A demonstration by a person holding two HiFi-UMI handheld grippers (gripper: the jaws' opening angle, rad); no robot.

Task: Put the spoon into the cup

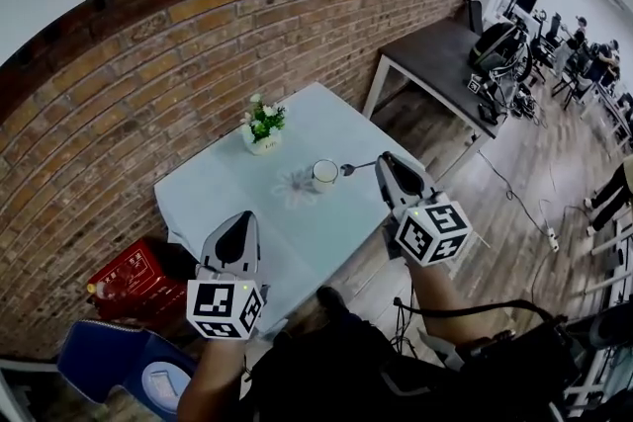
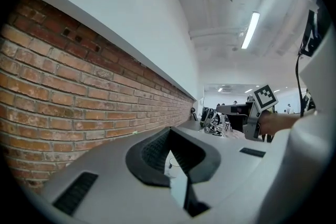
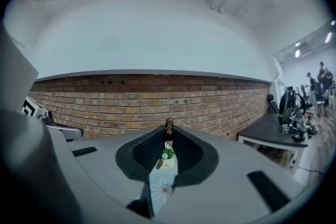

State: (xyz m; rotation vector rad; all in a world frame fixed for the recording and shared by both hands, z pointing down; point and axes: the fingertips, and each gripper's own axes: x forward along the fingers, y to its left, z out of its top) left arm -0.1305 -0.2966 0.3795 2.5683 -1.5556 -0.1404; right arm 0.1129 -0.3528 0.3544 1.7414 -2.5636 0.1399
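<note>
Carry step, by judgement, above the table (image 1: 223,193): leave the left gripper (image 1: 243,217), closed and empty, well short of the cup (image 1: 324,175); with the right gripper (image 1: 382,161) clenched on the spoon (image 1: 358,167) just beside the cup, bring the bowl end over the rim, tip down, release.

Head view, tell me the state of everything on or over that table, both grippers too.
Cup: upright, no spoon in it.
Spoon: held about level, bowl end toward the cup, not inside it.
Right gripper: shut on the spoon's handle.
Left gripper: jaws together, nothing in them.
Flower pot: upright, neither gripper on it.
</note>
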